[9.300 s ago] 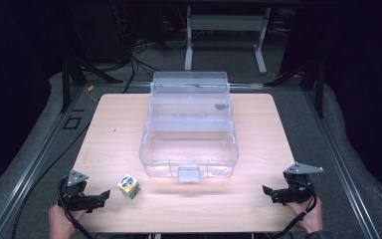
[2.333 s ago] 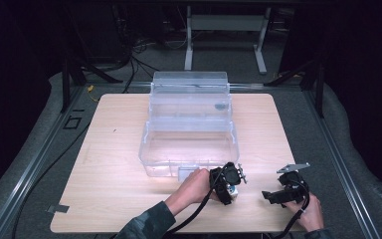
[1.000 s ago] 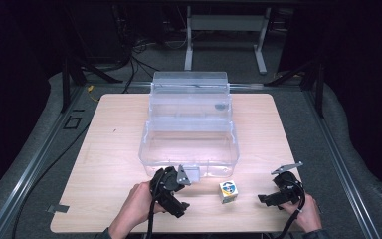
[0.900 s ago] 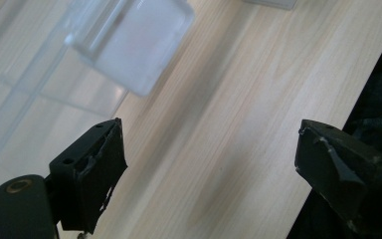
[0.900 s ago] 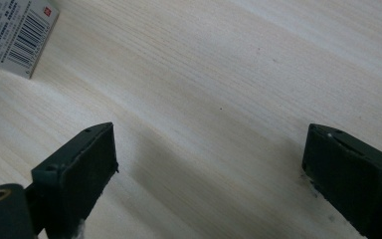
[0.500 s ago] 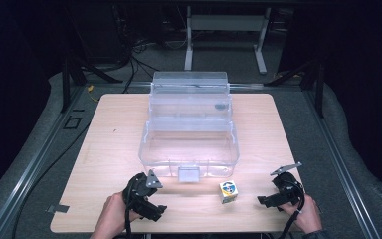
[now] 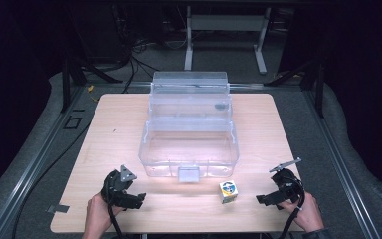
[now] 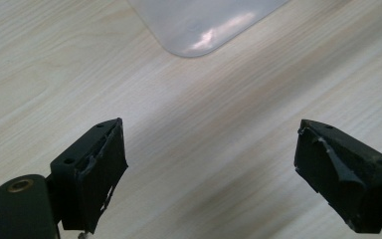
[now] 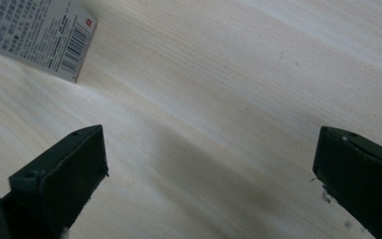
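Observation:
A small white box (image 7: 228, 191) with blue and yellow print stands on the table in front of the clear plastic bin (image 7: 189, 149), to the right of its front latch. My left gripper (image 7: 140, 199) is near the front left, well left of the small box, open and empty; its own view (image 8: 209, 174) has bare wood between the jaws and a corner of the clear bin (image 8: 204, 25) ahead. My right gripper (image 7: 259, 199) rests at the front right, pointing toward the small box (image 9: 35, 30). Its jaws (image 9: 209, 179) have just been opening, with nothing between them.
The bin's lid (image 7: 189, 89) stands open at the back. The wooden table (image 7: 114, 134) has bare room on both sides of the bin. Dark floor, cables and a metal stand lie beyond the far edge.
My left gripper has drawn back leftward along the table's front, away from the small box, which stays where it stood. The right hand has kept its place.

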### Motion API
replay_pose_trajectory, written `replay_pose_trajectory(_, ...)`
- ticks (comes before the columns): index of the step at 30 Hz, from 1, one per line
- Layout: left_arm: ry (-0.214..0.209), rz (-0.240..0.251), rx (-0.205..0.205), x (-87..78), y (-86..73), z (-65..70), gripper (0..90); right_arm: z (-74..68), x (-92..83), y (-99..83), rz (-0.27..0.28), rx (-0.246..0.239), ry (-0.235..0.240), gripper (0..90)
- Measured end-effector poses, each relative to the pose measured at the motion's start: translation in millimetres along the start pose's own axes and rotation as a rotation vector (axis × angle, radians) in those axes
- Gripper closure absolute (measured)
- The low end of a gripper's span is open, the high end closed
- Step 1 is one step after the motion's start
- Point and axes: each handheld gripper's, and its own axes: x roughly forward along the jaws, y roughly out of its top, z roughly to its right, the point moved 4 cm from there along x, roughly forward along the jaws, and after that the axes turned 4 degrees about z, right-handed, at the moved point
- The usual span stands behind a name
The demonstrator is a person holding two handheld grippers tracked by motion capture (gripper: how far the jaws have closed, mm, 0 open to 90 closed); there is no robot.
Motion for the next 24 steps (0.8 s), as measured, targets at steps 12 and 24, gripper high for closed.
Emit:
replay_pose_trajectory(12, 0.023, -0.014, 0.000, 4.4, -4.7, -4.4, 11.9, -23.0, -11.2, 17.6, -0.043, -0.059, 0.017, 0.0)
replay_pose_trajectory(24, 0.016, -0.010, -0.010, 6.4, -8.4, -4.7, 11.6, -50.6, -16.6, 43.5, -0.068, -0.091, 0.069, 0.0)
